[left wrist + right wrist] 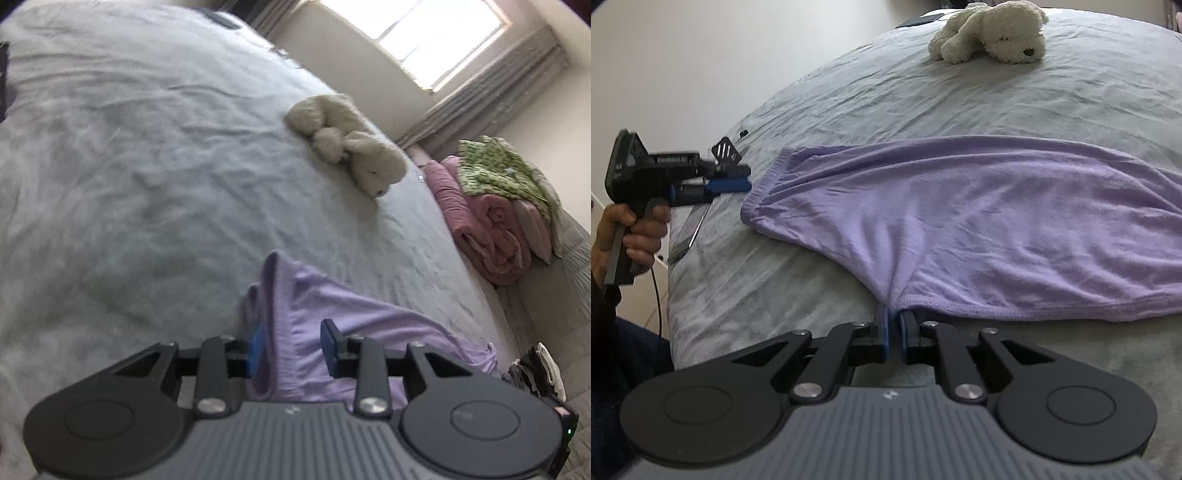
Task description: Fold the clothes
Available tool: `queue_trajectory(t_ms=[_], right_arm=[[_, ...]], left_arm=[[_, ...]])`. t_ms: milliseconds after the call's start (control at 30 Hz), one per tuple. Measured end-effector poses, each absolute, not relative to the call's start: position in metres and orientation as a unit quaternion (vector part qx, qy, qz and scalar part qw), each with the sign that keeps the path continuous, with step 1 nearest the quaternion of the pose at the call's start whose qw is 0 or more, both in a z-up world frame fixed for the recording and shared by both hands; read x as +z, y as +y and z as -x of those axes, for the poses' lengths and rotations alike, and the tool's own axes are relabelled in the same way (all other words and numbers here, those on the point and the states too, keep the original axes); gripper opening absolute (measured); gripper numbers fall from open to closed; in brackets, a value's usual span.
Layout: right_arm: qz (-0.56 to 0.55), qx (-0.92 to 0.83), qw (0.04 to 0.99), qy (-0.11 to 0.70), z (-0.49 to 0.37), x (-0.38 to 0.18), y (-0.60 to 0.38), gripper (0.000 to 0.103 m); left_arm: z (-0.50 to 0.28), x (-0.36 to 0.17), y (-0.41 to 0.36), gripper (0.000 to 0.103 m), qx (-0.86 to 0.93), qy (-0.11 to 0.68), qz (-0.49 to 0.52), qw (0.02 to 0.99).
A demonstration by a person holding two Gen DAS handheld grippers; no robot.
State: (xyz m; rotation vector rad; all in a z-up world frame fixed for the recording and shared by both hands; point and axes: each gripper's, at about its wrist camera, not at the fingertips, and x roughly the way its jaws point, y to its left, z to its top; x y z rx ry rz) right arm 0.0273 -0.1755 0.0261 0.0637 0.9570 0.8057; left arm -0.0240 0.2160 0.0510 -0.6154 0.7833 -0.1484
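A lilac garment (997,221) lies spread on the grey bed sheet (849,92). My right gripper (894,321) is at its near hem, where the cloth puckers to a point at the fingertips; the jaws stand a narrow gap apart and that gap looks empty. A hand holds my left gripper (738,183) at the garment's left end. In the left wrist view the left gripper (293,332) is open, and a raised fold of the garment (332,306) runs between its blue pads (328,341) without being pinched.
A cream plush dog (347,144) (993,33) lies further up the bed. Folded pink blankets (487,229) under a green patterned cloth (498,166) are stacked beside the bed. A flat phone-like device (690,229) lies at the bed's left edge.
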Motion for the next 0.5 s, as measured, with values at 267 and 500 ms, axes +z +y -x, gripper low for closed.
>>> queue_trajectory(t_ms=[267, 500], right_arm=[[-0.006, 0.345, 0.815, 0.465, -0.029, 0.028, -0.184, 0.001], [0.028, 0.318, 0.833, 0.451, -0.029, 0.039, -0.191, 0.012]], left_arm=[[0.011, 0.033, 0.2, 0.033, -0.031, 0.427, 0.258, 0.866], [0.017, 0.037, 0.204, 0.033, -0.038, 0.419, 0.268, 0.866]])
